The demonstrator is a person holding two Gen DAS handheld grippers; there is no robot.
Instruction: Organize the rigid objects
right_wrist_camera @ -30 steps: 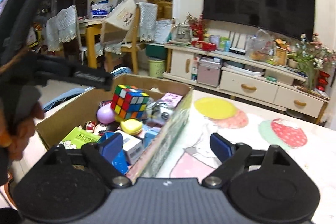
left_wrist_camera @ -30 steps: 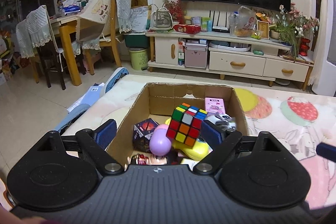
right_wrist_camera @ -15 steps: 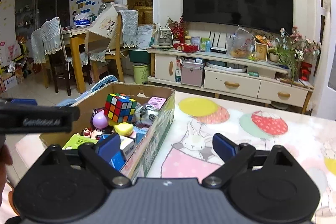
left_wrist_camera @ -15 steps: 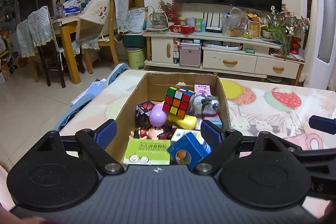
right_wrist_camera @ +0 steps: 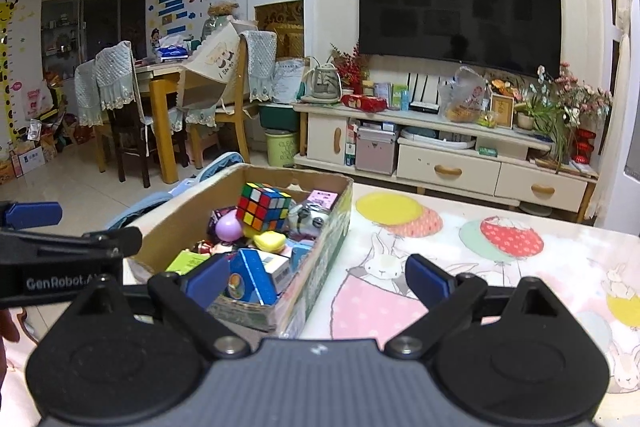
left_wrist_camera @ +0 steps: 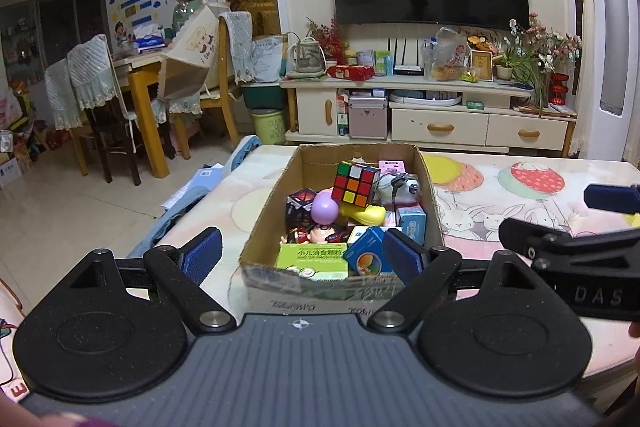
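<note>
Step in hand: the cardboard box [left_wrist_camera: 428, 187] is already packed with small rigid things, and both tools sit back from it with nothing held, so I judge this a pause between placements, or the sorting is close to finished.
Box position: centre of the left wrist view, on the cartoon-print worktop [left_wrist_camera: 500, 203]; left of centre in the right wrist view.
Contents: a Rubik's cube [left_wrist_camera: 356, 183] tops the heap, a purple egg [left_wrist_camera: 325, 206] just left of it, a yellow piece [left_wrist_camera: 366, 215] below it, a green carton [left_wrist_camera: 314, 255] and a blue box [left_wrist_camera: 367, 255] against the near wall.
Left gripper [left_wrist_camera: 301, 255]: fingers spread wide and empty, straddling the box's near wall without touching it.
Right gripper [right_wrist_camera: 318, 281]: fingers spread wide and empty, above the box's near right corner and bare worktop.
Loose items: none visible on the worktop in either view.
Next move: probably a search for any leftover object; if none, squaring the box calls for one tool on each side wall.
</note>
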